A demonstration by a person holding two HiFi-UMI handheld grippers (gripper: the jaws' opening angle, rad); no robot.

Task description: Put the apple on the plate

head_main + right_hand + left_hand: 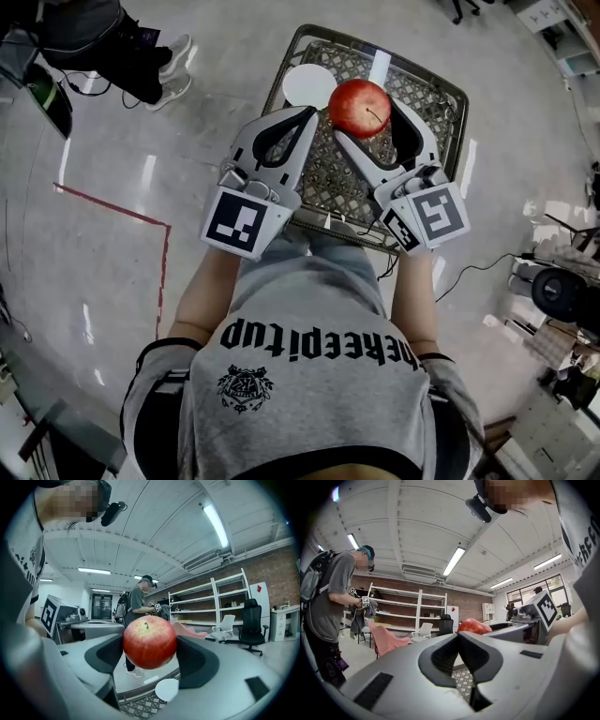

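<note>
We log R gripper clamped on apple, held above patterned table, just right of white plate at table's far-left. L gripper sits alongside, jaws together, nothing btwn. Both forearms reach fwd, grippers angled slightly inward.

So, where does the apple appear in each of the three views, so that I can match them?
Head view: the apple is at top centre, held between the jaws of the right gripper.
Left gripper view: only its red top shows, near the centre, behind the jaws.
Right gripper view: at the centre, clamped between the jaws.
Shared landmark: the patterned table.
</note>
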